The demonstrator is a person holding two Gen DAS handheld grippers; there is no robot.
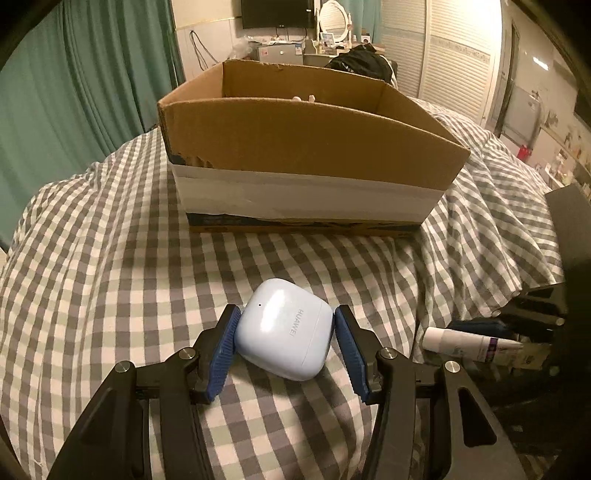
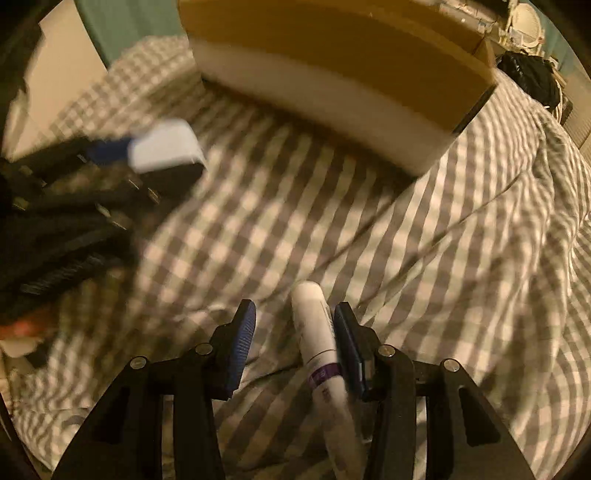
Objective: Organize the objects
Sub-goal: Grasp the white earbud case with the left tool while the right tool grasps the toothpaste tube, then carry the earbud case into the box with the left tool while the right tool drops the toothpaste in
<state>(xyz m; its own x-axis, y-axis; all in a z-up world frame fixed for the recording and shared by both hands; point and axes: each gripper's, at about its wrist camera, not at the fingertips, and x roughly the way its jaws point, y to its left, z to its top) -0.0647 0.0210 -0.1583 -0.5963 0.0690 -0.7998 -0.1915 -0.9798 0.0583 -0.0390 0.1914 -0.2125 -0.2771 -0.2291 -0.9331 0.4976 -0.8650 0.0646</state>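
Note:
My left gripper (image 1: 286,328) is shut on a pale blue Huawei earbud case (image 1: 286,334), held between the blue pads just above the checked bedspread. The open cardboard box (image 1: 310,147) stands ahead of it on the bed. In the blurred right wrist view my right gripper (image 2: 295,325) is open around a white tube with a purple band (image 2: 319,343), which lies against the right pad with a gap to the left pad. The same tube (image 1: 472,341) shows at the right edge of the left wrist view. The left gripper with the case (image 2: 166,147) appears at the left of the right wrist view.
The grey and white checked bedspread (image 1: 110,258) covers the bed. Something white (image 1: 304,98) peeks above the box's near wall. Green curtains (image 1: 74,74), a black bag (image 1: 360,61) and a dresser with a mirror (image 1: 332,22) lie beyond.

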